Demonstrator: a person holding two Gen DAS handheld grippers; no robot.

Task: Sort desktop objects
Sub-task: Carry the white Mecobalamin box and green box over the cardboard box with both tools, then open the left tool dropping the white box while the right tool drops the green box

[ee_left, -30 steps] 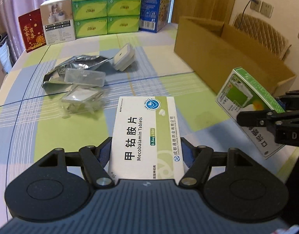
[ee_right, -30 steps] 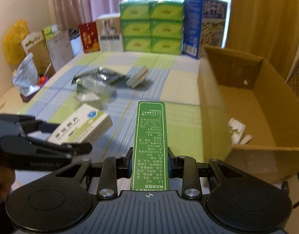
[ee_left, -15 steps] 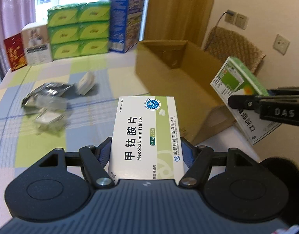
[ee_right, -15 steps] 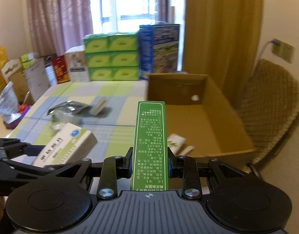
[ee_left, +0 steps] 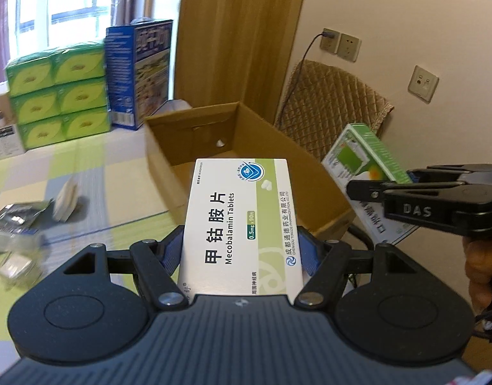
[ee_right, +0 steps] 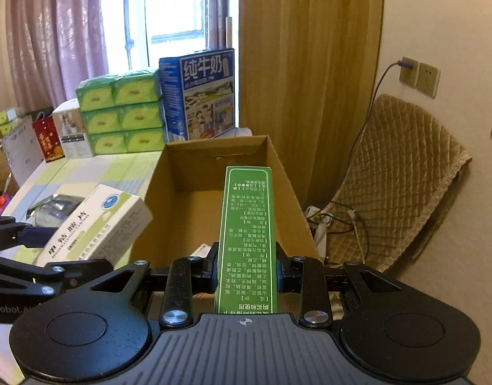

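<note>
Cardboard box (ee_right: 287, 189) sits open beyond 2 grippers: left gripper (ee_left: 242, 253) clamps a white tablet box (ee_left: 242, 224), right gripper (ee_right: 246, 269) clamps a green carton (ee_right: 247, 237).

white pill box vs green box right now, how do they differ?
Colour: the white pill box is white with a pale green stripe; the green box shows a dark green side with small print.
Holder: the left gripper clamps the white pill box; the right gripper clamps the green box.
Grip: the white pill box is held across its broad printed face, the green box across a narrow side.
Shared: both are medicine cartons held in the air near the cardboard box.
</note>
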